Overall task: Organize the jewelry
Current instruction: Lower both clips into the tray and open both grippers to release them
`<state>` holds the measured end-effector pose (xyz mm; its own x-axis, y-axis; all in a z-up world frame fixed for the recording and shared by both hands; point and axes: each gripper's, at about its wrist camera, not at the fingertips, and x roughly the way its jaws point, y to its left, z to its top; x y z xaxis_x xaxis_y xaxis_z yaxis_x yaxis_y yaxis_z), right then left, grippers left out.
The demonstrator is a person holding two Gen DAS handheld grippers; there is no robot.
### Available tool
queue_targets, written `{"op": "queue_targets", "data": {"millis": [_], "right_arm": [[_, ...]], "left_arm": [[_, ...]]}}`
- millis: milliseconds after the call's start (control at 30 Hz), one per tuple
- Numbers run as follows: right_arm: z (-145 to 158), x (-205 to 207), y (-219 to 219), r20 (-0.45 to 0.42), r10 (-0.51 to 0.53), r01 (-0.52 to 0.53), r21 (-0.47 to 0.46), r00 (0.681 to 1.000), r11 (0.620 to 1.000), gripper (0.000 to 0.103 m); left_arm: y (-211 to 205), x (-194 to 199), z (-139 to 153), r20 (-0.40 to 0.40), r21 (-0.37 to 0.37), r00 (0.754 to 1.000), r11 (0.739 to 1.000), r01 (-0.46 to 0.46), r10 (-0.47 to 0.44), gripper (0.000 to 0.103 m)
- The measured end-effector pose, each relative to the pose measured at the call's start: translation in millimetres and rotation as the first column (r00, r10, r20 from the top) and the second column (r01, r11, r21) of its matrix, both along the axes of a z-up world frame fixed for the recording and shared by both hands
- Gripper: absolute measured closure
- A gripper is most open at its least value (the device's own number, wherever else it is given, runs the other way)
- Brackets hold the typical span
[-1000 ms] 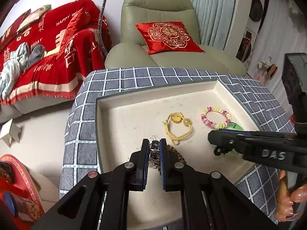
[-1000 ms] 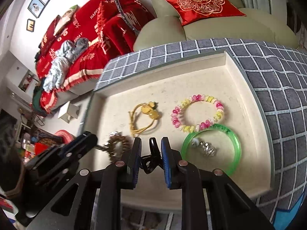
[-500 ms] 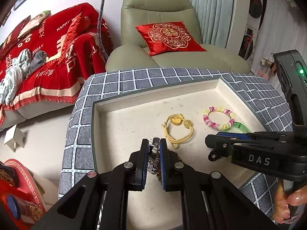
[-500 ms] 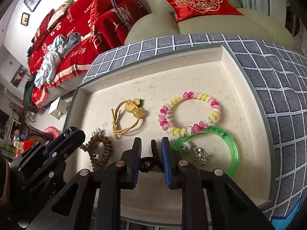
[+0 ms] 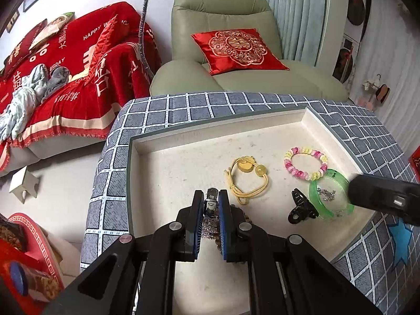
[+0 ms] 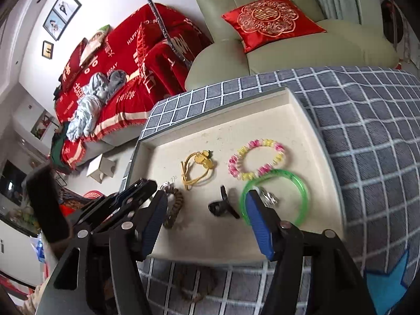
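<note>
A silver hair clip with a sparkly beaded part is pinched between the blue-padded fingers of the left gripper, held just above the near-left part of the cream tray. Under it lies a brown beaded bracelet, mostly hidden in the left view. Near the middle of the tray lies a yellow cord hair tie with amber beads. To its right sits a pink and yellow bead bracelet, touching a green bangle that rings a small silver chain piece. A black claw clip lies on the tray floor just left of the bangle.

The right gripper has its fingers spread wide and holds nothing; the claw clip lies between and beyond the pads, apart from both, and the right pad overlaps the bangle's near edge in the view.

The tray rests on a worktop under a grey checked cloth with a blue star. Behind stand a green armchair with a red embroidered cushion and a sofa under a red throw printed "HAPPY", "BIGDAY" and Chinese characters.
</note>
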<state>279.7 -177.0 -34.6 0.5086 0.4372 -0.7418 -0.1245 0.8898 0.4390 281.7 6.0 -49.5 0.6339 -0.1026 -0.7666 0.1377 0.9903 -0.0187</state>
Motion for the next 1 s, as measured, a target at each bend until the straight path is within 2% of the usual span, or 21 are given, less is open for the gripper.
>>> {"op": "queue_targets", "data": {"millis": [233, 300, 500, 533, 567, 633, 833, 1000], "right_arm": [[5.1, -25.5, -21.4, -0.001, -0.038, 0.038, 0.016, 0.999, 0.999, 0.036], [5.3, -33.9, -26.3, 0.001, -0.045, 0.044, 0.019, 0.999, 0.999, 0.028], [3.6, -50.3, -34.0, -0.001, -0.059, 0.059, 0.031, 0.998, 0.998, 0.028], [3.5, -51.0, -34.6, -0.001, -0.062, 0.062, 0.033, 0.998, 0.998, 0.027], [3.4, -52.7, -35.6, -0.002, -0.065, 0.065, 0.034, 0.998, 0.997, 0.023], [3.1, -56.5, -37.0, 0.003, -0.072, 0.072, 0.034, 0.997, 0.997, 0.019], [5.0, -68.8, -40.3, 0.025, -0.087, 0.087, -0.013, 0.996, 0.996, 0.017], [14.5, -88.2, -44.3, 0.100, -0.099, 0.103, -0.028, 0.990, 0.994, 0.014]], "left_arm": [[-2.0, 2.5, 1.2, -0.016, -0.007, 1.000, 1.000, 0.004, -0.004, 0.075], [-1.5, 3.3, 2.0, -0.015, -0.009, 1.000, 1.000, 0.003, -0.003, 0.075], [-2.3, 5.6, 3.6, -0.020, -0.021, 1.000, 1.000, 0.010, -0.010, 0.073], [-2.2, 6.1, 4.2, -0.022, -0.024, 1.000, 1.000, 0.010, -0.010, 0.039], [-2.0, 5.8, 5.3, -0.018, -0.024, 1.000, 1.000, 0.005, -0.005, 0.000], [-0.6, 0.8, 12.1, 0.037, -0.017, 0.999, 1.000, -0.021, 0.022, 0.000], [-1.9, -9.0, 25.3, 0.068, -0.011, 0.997, 1.000, -0.018, 0.019, 0.000], [2.5, -27.7, 39.1, 0.099, 0.007, 0.995, 1.000, -0.004, 0.004, 0.000]]}}
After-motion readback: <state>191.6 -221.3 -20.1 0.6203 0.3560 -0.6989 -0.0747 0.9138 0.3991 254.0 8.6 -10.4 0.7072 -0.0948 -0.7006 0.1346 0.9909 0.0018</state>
